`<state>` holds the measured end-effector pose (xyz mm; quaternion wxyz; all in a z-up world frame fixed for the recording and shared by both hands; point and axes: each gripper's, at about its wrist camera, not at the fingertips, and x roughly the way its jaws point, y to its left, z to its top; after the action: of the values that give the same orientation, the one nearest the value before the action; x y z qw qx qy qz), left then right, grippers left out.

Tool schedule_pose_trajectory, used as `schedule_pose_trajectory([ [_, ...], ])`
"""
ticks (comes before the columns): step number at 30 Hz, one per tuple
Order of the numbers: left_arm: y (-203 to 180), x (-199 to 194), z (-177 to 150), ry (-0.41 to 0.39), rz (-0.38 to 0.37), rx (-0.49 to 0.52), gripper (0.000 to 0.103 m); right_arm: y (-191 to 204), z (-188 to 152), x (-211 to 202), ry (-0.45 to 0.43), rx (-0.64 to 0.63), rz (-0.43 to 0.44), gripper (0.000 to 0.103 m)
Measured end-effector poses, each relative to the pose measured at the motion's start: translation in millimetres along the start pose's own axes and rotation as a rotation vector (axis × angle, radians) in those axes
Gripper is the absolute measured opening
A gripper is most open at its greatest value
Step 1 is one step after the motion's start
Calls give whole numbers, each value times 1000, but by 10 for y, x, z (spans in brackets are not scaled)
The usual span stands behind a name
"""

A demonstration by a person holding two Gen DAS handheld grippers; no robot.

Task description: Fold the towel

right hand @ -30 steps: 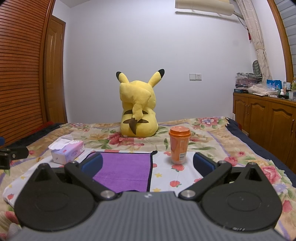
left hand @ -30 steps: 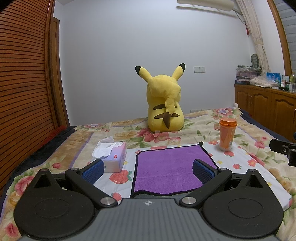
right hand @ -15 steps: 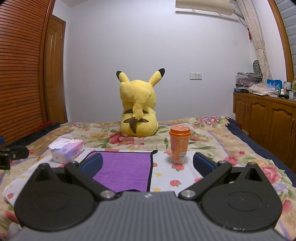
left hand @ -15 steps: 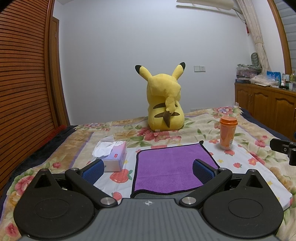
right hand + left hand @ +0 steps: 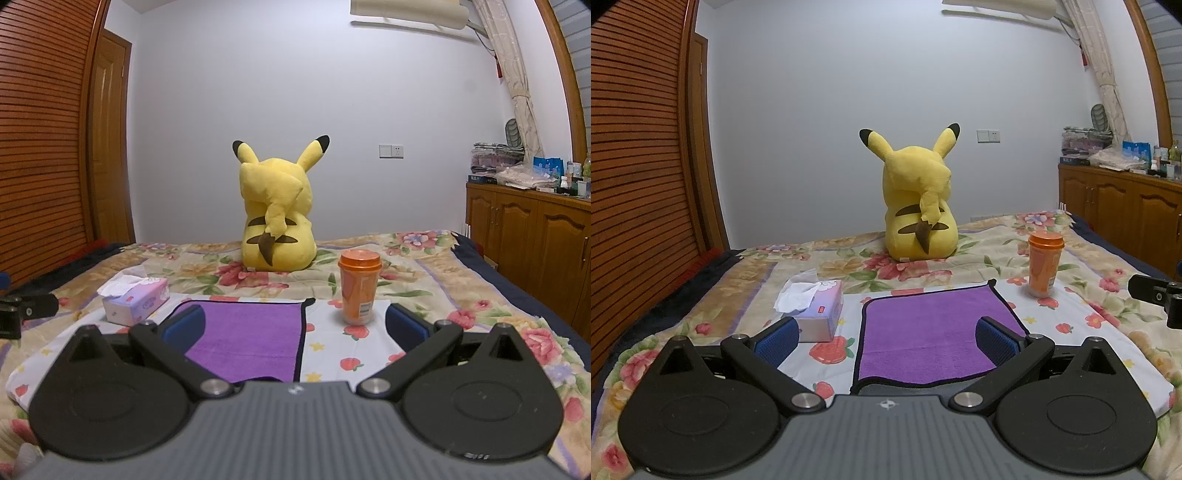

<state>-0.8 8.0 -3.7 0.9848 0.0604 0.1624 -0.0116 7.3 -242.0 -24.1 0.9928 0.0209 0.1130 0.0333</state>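
Fingers [image 5: 777, 341] of the left gripper [image 5: 886, 341] and the right gripper [image 5: 295, 328] are spread wide, holding nothing. A purple towel [image 5: 934, 332] lies flat on the bed [image 5: 1086, 314], between a tissue box [image 5: 818, 310] on the left and an orange cup [image 5: 1044, 264] on the right.
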Motion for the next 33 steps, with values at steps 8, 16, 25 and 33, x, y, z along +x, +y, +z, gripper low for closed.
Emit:
schedule_pose_trajectory([
  [8, 11, 3, -3, -2, -1, 0, 103, -5, 3, -3, 0, 0, 0, 103],
  [16, -8, 3, 7, 1, 1, 3, 103, -16, 11, -12, 0, 2, 0, 103],
  [25, 97, 10, -25, 19, -2, 4, 103, -12, -29, 35, 6, 2, 3, 103],
  [33, 9, 144, -127, 78, -5, 30, 103, 50, -58, 92, 42, -5, 20, 103],
])
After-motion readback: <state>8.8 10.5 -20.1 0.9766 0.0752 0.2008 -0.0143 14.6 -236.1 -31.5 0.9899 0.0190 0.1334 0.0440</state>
